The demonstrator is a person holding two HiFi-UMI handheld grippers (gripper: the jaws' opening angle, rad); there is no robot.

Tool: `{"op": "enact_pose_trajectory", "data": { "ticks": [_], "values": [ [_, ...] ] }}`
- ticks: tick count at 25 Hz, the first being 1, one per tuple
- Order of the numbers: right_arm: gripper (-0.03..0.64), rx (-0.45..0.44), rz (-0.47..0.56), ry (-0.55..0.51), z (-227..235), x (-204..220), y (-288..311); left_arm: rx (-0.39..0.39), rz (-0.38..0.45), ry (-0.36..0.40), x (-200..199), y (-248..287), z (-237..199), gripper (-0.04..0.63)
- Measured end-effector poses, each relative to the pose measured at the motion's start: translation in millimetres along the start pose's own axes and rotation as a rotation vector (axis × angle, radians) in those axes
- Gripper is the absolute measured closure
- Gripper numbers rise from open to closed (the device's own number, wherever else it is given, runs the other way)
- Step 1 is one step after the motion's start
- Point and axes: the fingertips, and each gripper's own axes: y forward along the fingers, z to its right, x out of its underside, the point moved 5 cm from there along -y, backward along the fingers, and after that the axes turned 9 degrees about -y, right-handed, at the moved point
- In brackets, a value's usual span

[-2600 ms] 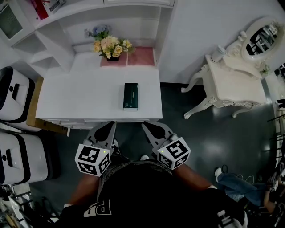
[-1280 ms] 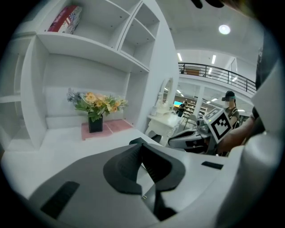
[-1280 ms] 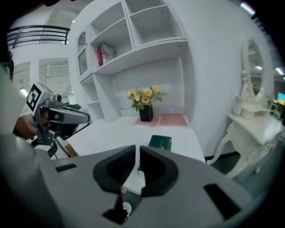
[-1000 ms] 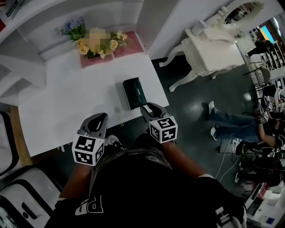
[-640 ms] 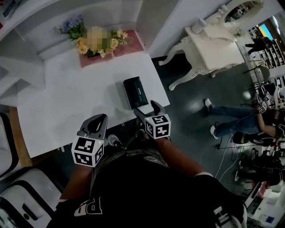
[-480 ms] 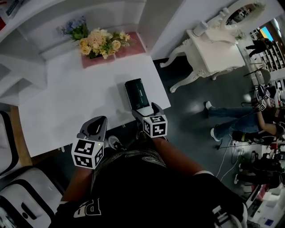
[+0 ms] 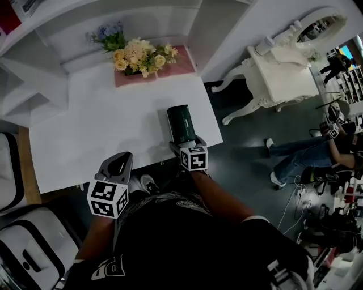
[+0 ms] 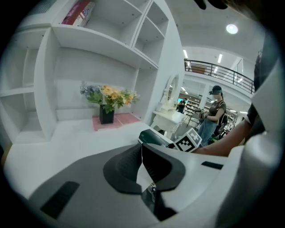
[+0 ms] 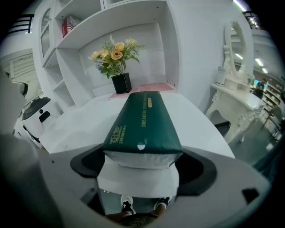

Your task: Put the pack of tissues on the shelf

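White table (image 7: pixel 102 130) under the shelf (image 7: pixel 113 14) is carrying the pack (image 7: pixel 181 123) flat at its near right edge, right gripper (image 7: pixel 184 145) is opening its jaws around the pack's near end, apparently to pinch its sides, while left gripper (image 7: pixel 116 164) is idling closed and empty.

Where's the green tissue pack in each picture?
Head view: the pack of tissues lies mid-picture, near the white table's right front corner.
Left gripper view: the pack's end peeks out just right of centre.
Right gripper view: the pack fills the centre.
Shared landmark: the flower bouquet behind it.
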Motion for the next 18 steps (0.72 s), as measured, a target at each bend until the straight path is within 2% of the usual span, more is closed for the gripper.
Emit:
{"op": "enact_pose_trajectory", "data": {
  "ticks": [9,18],
  "values": [
    [0.15,-0.01,0.043,-0.045,8,1,6,-0.023,0.01,-0.003,-1,-2,5,0.58],
    [0.16,-0.059,0.1,-0.103,26,-27,-26,-0.017,0.051,-0.006,-21,18,23,0.58]
  ]
}}
